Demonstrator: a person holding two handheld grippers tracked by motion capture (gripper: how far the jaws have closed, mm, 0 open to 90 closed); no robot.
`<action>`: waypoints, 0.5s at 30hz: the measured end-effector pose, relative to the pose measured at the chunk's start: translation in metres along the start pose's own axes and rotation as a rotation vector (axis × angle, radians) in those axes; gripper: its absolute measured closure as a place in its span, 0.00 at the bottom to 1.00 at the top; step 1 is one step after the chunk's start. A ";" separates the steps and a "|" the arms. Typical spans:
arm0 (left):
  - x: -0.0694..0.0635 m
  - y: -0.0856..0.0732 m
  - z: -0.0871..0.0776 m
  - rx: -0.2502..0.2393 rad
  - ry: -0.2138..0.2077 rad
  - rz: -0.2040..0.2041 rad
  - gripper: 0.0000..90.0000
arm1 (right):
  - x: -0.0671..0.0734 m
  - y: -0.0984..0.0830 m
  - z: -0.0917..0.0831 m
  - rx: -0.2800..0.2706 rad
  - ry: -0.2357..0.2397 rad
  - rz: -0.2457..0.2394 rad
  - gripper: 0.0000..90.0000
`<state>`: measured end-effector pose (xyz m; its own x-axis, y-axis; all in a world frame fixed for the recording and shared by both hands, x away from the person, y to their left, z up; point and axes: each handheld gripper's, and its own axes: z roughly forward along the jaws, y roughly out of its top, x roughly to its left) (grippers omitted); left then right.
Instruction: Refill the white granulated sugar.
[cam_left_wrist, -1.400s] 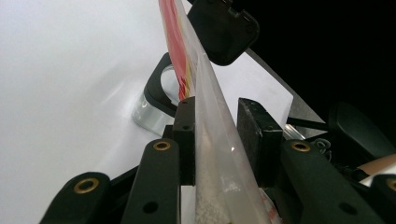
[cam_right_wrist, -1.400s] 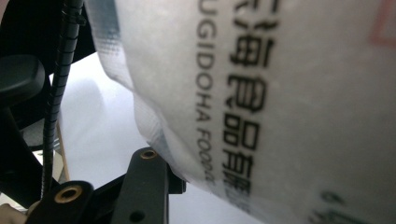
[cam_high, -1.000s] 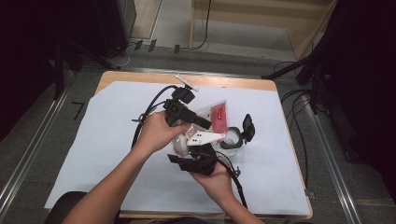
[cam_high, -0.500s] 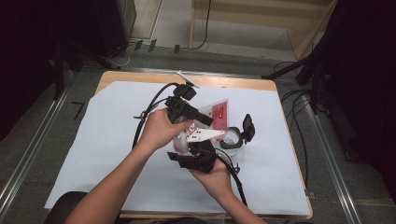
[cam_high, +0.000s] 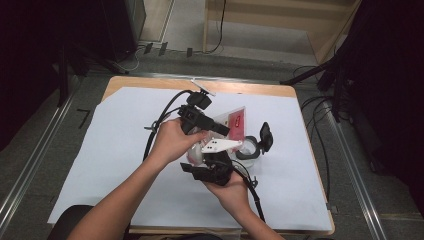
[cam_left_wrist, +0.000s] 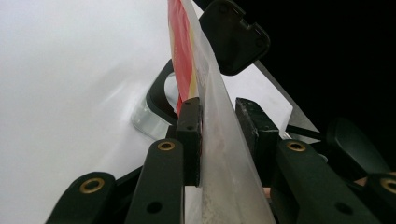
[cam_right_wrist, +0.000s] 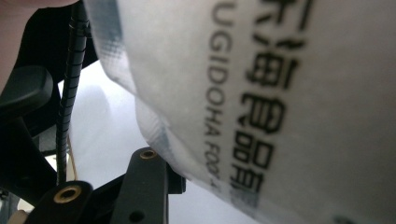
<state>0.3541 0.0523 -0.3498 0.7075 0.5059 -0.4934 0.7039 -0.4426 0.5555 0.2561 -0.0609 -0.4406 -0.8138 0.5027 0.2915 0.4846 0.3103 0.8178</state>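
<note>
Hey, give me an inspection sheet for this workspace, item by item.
Surface: wooden table covered by a white sheet.
Job's things: translucent food pouch with red print, held up between both grippers; clear container with an open black lid beside it.
Clutter: nothing seen.
Grippers: left gripper has the pouch's edge between its jaws, one pad against it; right gripper sits under the pouch, grip not clear.
Cables: a black cable loops from the left gripper.
Surroundings: grey floor, loose floor cables right of the table.
</note>
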 end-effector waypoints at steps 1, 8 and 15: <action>-0.001 0.000 0.000 -0.003 0.003 -0.002 0.80 | -0.001 0.000 0.000 -0.004 0.003 0.006 0.72; -0.002 0.000 -0.002 -0.002 0.008 0.013 0.75 | -0.003 -0.001 -0.002 -0.019 0.017 0.008 0.72; -0.002 -0.002 -0.007 0.004 0.011 0.013 0.73 | -0.004 0.000 -0.003 -0.027 0.036 0.021 0.72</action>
<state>0.3508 0.0572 -0.3452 0.7163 0.5078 -0.4786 0.6946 -0.4527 0.5591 0.2580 -0.0655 -0.4398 -0.8148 0.4791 0.3264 0.4934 0.2774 0.8244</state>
